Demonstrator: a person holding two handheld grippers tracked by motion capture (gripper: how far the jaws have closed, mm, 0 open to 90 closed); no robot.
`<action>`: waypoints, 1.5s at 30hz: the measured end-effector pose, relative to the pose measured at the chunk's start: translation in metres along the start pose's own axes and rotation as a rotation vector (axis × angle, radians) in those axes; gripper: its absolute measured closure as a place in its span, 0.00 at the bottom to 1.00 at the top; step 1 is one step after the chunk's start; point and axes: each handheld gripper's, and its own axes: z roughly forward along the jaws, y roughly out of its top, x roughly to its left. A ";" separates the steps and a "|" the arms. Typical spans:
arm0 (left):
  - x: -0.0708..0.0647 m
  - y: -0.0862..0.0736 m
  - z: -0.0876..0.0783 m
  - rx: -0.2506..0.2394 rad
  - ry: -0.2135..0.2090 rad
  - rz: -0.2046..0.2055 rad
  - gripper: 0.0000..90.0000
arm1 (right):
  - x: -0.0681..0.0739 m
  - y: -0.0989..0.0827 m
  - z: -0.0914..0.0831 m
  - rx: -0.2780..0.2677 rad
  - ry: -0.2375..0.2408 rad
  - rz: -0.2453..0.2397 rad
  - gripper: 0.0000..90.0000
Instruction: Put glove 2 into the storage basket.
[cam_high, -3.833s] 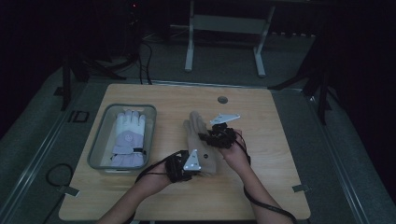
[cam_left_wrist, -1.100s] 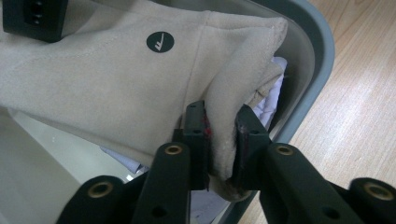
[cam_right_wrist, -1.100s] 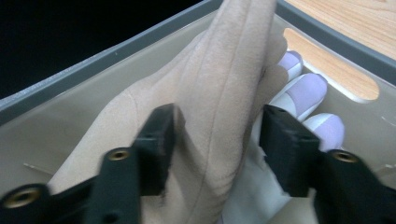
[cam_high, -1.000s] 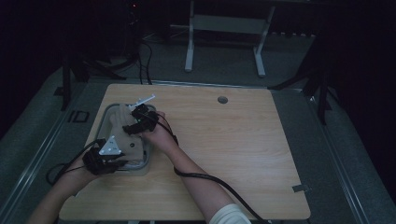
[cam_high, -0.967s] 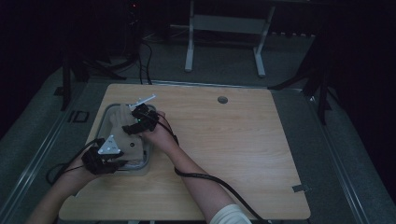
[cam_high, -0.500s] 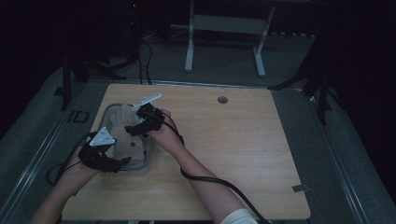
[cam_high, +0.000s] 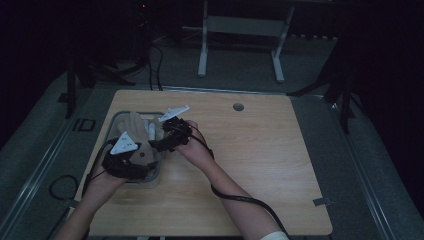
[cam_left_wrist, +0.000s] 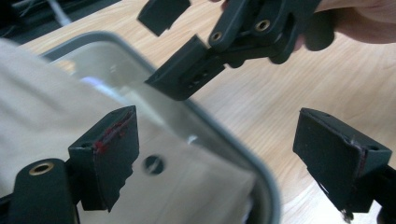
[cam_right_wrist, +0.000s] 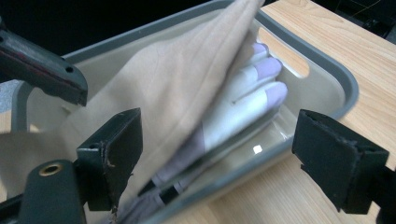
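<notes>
We see a tan glove (cam_high: 134, 131) lying in the grey tray (cam_high: 156, 172) at the left of the wooden table (cam_high: 260, 165), on top of a white glove (cam_high: 150, 129). The tan glove is soft, matte cloth with a fine weave; the tray is smooth plastic with rounded corners and a thick rim.

From the high view, the left gripper (cam_high: 145, 167) sits over the near end of the tray and the right gripper (cam_high: 156, 146) over its right rim, each bearing a pale three-cornered plate. Both have just been opening their jaws, which now stand wide with nothing pressed between the pads.

The left gripper view gives us what the high view cannot: the tan glove (cam_left_wrist: 56, 126) has a small dark round hole near its edge, that edge drapes against the tray's rim (cam_left_wrist: 261, 186), and red marks show on one black pad. The right gripper (cam_left_wrist: 182, 49) hangs just beyond, above the rim.

The right gripper view looks into the tray (cam_right_wrist: 343, 86) from the side. There the tan glove (cam_right_wrist: 159, 98) rises in a loose fold, and beneath it the white glove (cam_right_wrist: 243, 100) shows lilac fingertips and dark-edged cuffs. One jaw of the left gripper (cam_right_wrist: 42, 65) shows at the far left.
</notes>
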 end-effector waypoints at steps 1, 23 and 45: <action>0.000 0.000 0.000 0.000 0.000 0.000 0.16 | 0.000 0.000 0.000 0.000 0.000 0.000 0.18; -0.059 0.012 0.037 -0.045 -0.167 0.045 0.16 | -0.015 -0.071 -0.060 0.017 -0.008 -0.028 0.18; -0.106 -0.011 0.091 -0.022 -0.323 0.101 0.16 | -0.035 -0.140 -0.086 0.014 -0.044 0.050 0.18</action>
